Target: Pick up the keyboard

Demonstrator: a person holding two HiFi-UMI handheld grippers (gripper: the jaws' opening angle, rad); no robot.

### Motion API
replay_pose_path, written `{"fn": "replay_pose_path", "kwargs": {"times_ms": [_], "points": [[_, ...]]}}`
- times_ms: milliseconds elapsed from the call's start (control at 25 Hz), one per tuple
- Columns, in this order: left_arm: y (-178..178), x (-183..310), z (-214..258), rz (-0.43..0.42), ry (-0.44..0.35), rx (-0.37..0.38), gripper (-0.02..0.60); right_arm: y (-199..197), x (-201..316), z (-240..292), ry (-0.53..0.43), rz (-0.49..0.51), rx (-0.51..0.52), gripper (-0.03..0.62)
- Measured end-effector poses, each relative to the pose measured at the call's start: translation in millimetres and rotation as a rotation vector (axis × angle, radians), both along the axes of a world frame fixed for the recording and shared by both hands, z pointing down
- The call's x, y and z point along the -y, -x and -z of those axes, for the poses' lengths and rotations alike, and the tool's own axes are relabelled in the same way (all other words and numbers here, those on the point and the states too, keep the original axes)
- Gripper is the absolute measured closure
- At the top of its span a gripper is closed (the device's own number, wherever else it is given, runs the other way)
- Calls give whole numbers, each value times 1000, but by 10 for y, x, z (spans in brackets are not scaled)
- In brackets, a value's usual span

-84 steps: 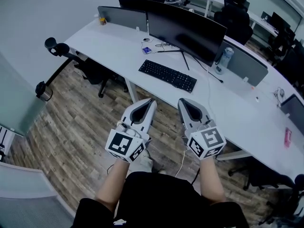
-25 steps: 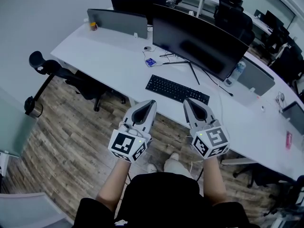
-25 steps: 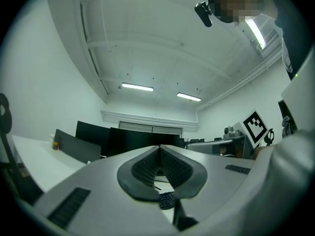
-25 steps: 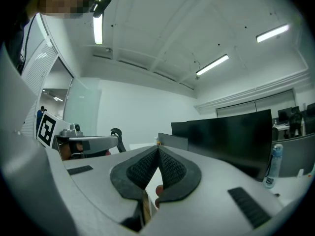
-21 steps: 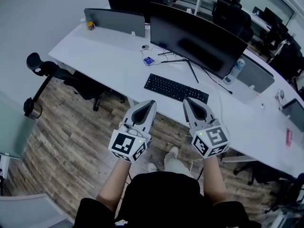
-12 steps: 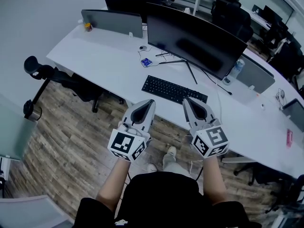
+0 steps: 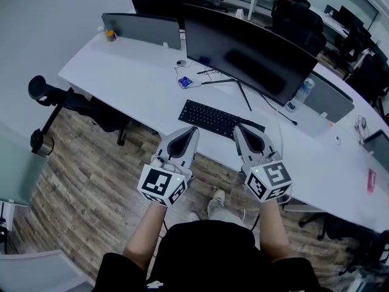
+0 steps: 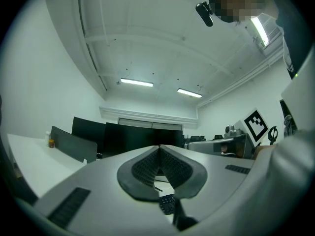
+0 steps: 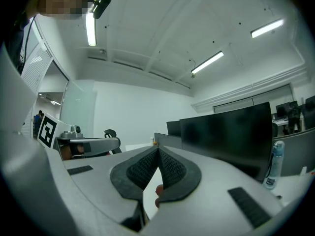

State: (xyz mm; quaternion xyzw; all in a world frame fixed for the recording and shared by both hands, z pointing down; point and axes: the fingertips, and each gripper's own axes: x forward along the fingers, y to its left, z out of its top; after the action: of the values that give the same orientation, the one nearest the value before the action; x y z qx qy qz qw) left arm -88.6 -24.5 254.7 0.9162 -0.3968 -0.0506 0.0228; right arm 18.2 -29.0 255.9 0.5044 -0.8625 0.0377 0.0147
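Currently both the left gripper (image 7: 189, 132) and right gripper (image 7: 241, 131) are clenched empty, hovering just short of the keyboard (image 7: 220, 118) on the desk (image 7: 134, 78).

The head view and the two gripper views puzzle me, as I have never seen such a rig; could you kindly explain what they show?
There is no robot here. A person stands holding a grey two-jaw tool in each hand: the left gripper and the right gripper. The head view comes from a camera on the person's head, looking steeply down. Each gripper view comes from a camera riding on that tool, looking along its jaws. Both pairs of jaws are closed together and hold nothing. On the long white desk are a flat black keyboard, ahead of the jaws and not yet picked up, a wide black curved monitor, a clear water bottle and a small blue item.
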Motion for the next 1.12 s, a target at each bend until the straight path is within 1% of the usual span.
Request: {"fn": "replay_pose_path", "kwargs": {"times_ms": [560, 1120], "points": [[-203, 486, -71, 32, 15, 11, 571, -207, 487, -95, 22, 30, -2, 589], [-544, 934, -187, 52, 40, 25, 571, -539, 960, -248, 56, 53, 3, 589]]}}
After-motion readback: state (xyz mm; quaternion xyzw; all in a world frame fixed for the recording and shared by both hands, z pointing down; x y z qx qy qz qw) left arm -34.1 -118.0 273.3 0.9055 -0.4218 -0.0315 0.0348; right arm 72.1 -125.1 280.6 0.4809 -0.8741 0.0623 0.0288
